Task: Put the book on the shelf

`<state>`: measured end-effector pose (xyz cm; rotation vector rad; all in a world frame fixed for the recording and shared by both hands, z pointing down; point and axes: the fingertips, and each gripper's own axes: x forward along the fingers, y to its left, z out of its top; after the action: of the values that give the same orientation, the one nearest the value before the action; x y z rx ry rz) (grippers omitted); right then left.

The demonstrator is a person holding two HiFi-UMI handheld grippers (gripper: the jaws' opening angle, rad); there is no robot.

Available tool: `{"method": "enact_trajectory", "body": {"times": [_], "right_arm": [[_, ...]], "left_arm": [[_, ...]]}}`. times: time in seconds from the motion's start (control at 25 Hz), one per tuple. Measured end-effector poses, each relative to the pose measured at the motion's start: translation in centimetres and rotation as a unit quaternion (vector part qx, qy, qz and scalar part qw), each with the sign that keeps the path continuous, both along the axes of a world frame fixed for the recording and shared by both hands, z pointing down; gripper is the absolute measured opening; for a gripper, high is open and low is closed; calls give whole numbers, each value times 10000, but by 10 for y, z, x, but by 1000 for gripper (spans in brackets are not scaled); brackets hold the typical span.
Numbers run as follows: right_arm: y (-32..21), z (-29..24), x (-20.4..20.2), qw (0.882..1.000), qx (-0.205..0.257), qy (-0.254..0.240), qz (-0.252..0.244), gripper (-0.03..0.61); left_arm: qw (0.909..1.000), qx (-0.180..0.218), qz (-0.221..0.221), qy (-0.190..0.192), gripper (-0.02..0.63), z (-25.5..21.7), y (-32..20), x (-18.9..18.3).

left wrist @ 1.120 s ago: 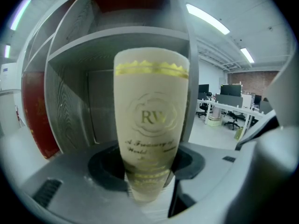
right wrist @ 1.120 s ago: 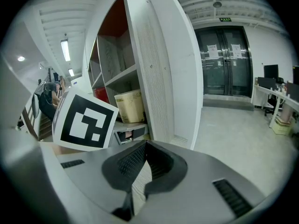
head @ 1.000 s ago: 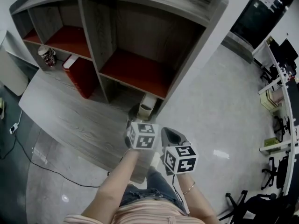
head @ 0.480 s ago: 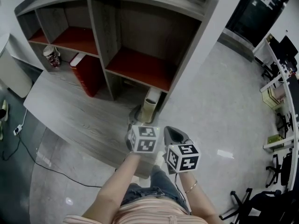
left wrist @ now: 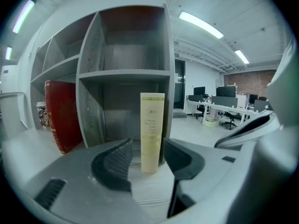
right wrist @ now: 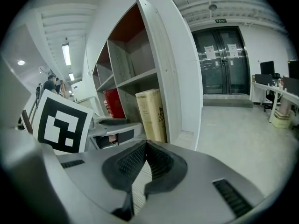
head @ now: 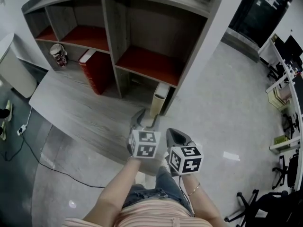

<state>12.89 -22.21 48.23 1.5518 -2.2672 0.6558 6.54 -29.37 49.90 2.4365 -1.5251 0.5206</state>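
There were two books, one cream book (head: 158, 98) and one red book (head: 97, 70). There was one shelf unit (head: 156, 13), and one patterned cup (head: 58, 56) at its left end. Two grippers showed: left gripper (head: 140, 119), right gripper (head: 177, 138).

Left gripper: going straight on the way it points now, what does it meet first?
The left gripper would most likely meet the cream book, upright at the lower right of the shelf. Its jaws, just closing a little, stand open, short of the book; depth is unclear.
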Motion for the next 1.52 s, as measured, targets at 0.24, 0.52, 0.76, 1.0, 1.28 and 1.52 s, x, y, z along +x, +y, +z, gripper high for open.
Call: {"method": "enact_trajectory", "body": {"times": [0.24, 0.52, 0.76, 1.0, 1.28, 1.52], "right_arm": [[9, -1, -14, 9999, 50, -126, -64, 9], [11, -6, -24, 9994, 183, -266, -104, 9], [11, -9, -34, 9991, 286, -301, -123, 9], [14, -13, -43, 9982, 453, -376, -96, 9], [23, -17, -62, 9966, 564, -359, -472, 8], [31, -22, -74, 9949, 710, -287, -656, 8]], "left_arm": [[9998, 108, 73, 140, 64, -10, 14, -14], [9981, -77, 260, 551, 12, -14, 36, -27], [9961, -238, 156, 839, 12, -18, 52, -49], [9963, -128, 205, 829, 12, -33, 72, -65], [9953, -142, 183, 939, 11, -42, 93, -83], [9941, -269, 56, 1051, 11, -37, 105, -100]]}}
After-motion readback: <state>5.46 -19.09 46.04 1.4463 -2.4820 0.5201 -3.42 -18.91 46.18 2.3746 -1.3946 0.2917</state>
